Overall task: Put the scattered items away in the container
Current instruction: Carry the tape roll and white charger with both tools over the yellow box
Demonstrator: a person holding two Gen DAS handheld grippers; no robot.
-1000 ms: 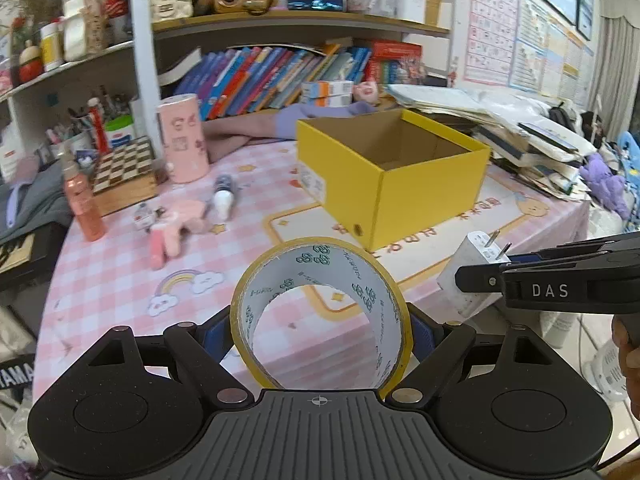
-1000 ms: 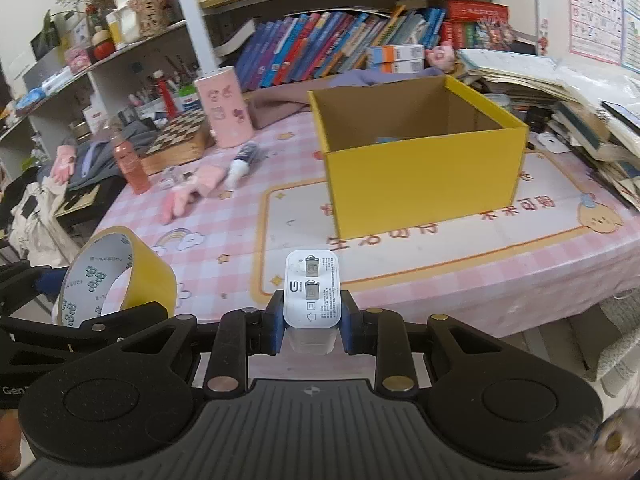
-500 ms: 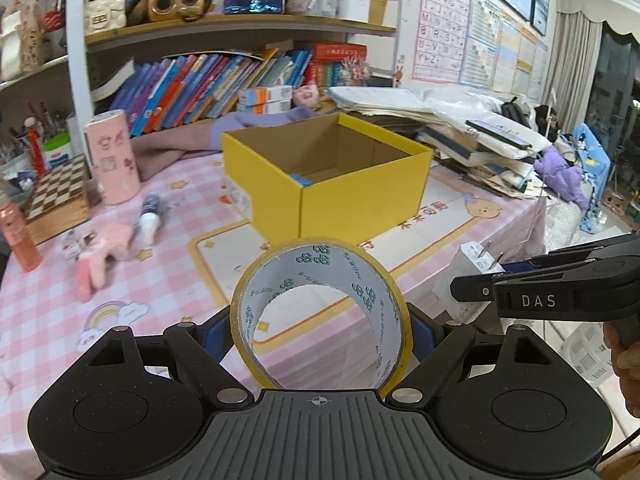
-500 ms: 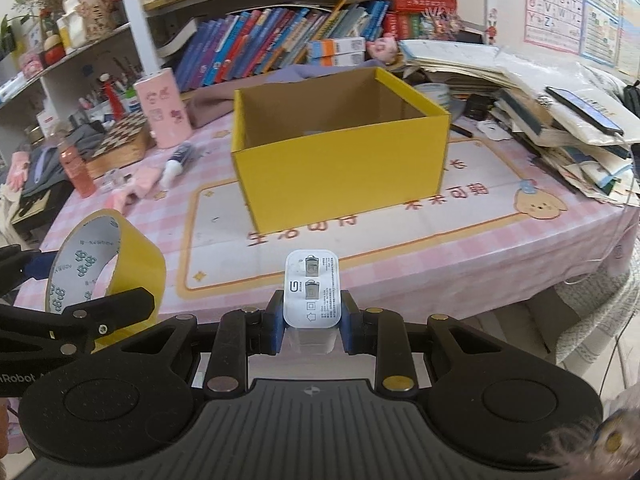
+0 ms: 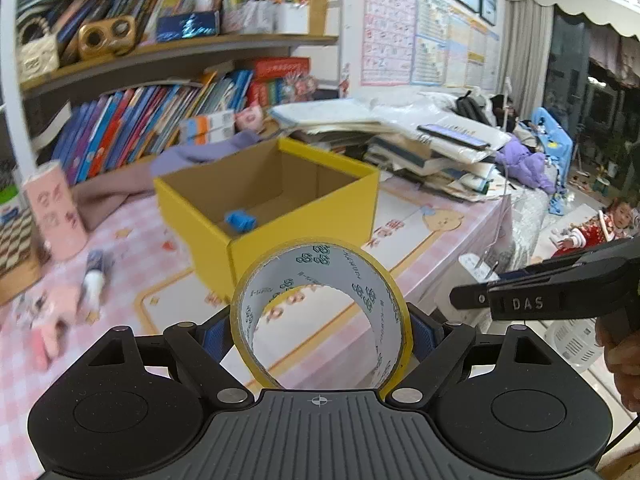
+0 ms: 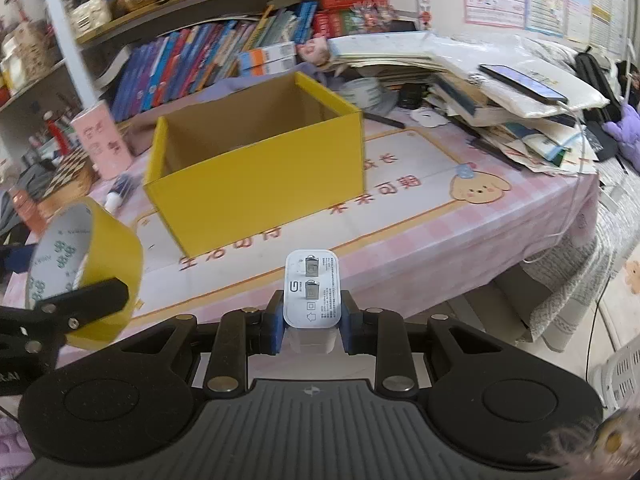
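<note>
My left gripper (image 5: 320, 328) is shut on a yellow tape roll (image 5: 394, 292), held upright between its blue pads. In the right wrist view the same tape roll (image 6: 116, 248) shows at the left edge. My right gripper (image 6: 312, 320) is shut on a white charger plug (image 6: 312, 292). The open yellow box (image 5: 304, 224) stands on the table ahead of both grippers, with a small blue item (image 5: 240, 220) on its floor. Seen from the right wrist, the yellow box (image 6: 260, 188) is straight ahead. Both grippers hang in front of the table's near edge.
A pink cup (image 5: 54, 212), a white-tipped tube (image 5: 94, 276), a pink toy (image 5: 60, 316) and a chessboard box (image 5: 14, 248) lie left of the box. Stacked books and papers (image 6: 480, 92) crowd the right. Bookshelves (image 5: 160, 120) rise behind. A child (image 5: 600, 224) sits on the floor at far right.
Both grippers have swung rightward along the table front with their loads, so the yellow box has shifted left in both views and its inside now shows.
</note>
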